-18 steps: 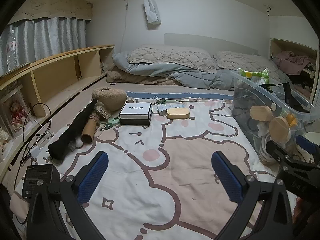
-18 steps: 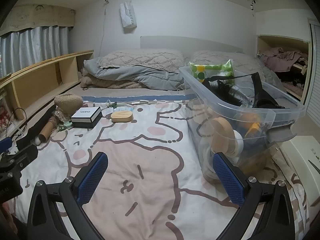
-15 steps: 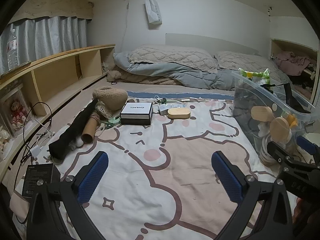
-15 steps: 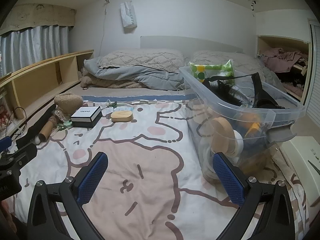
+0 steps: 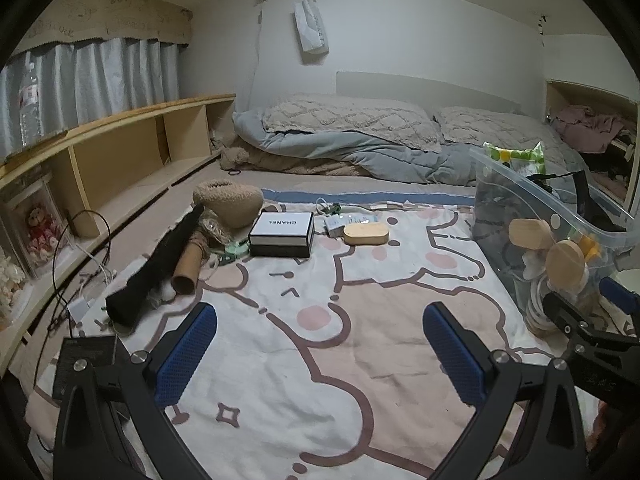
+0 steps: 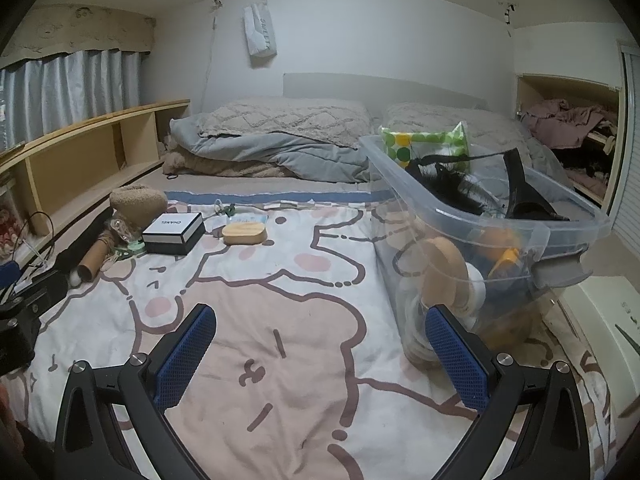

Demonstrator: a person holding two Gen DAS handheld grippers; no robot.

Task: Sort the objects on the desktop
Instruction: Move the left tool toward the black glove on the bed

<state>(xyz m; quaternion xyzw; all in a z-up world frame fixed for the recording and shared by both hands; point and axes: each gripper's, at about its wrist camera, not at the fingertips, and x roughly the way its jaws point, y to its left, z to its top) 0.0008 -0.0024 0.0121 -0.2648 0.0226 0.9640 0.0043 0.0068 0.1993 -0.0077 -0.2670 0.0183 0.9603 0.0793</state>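
Note:
Loose items lie at the far left of a cartoon-print bedspread: a black-and-white box, a wooden oval case, a fuzzy tan slipper, a cardboard tube and a long black bundle. On the right stands a clear plastic bin holding several things. My left gripper and right gripper both hover open over bare bedspread, nothing between their blue pads.
A wooden shelf unit runs along the left wall, with cables and a dark box below it. Pillows and a grey duvet lie at the far end. A white appliance sits beside the bin.

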